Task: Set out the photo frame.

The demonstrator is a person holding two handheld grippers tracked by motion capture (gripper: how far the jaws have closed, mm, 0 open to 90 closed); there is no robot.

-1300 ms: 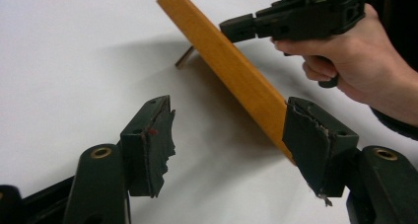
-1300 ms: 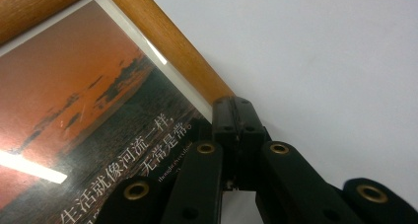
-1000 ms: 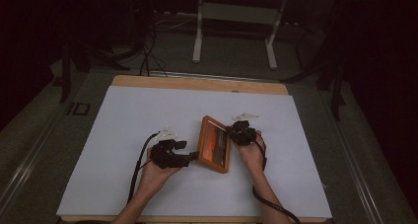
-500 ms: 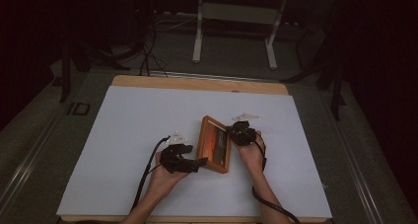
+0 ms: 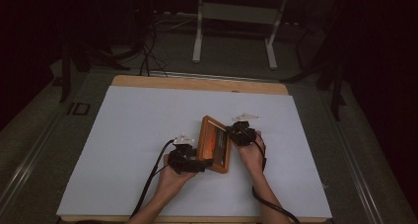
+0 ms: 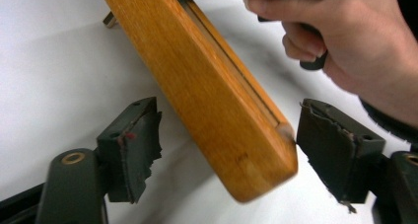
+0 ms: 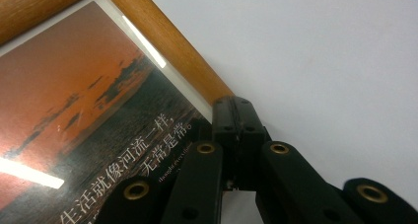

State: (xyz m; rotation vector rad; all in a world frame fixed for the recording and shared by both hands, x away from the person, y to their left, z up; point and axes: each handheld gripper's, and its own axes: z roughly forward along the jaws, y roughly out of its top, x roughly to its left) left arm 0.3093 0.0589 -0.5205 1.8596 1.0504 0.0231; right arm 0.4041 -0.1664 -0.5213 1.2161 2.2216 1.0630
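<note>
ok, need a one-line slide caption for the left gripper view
Left gripper with open jaws straddling the corner of a wooden picture frame, which the person's other hand steadies above a white table.

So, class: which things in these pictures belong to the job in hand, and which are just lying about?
In the job:
- frame, tilted on the sheet
- right tongs, shut on the frame's edge
- left tongs, open around the frame's corner

Lying about:
- white sheet
- cables on the floor
- metal stand behind the table

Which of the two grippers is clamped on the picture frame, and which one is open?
The right gripper is clamped shut on the picture frame's far edge. The left gripper is open, its jaws either side of the frame's near corner without pressing.
</note>
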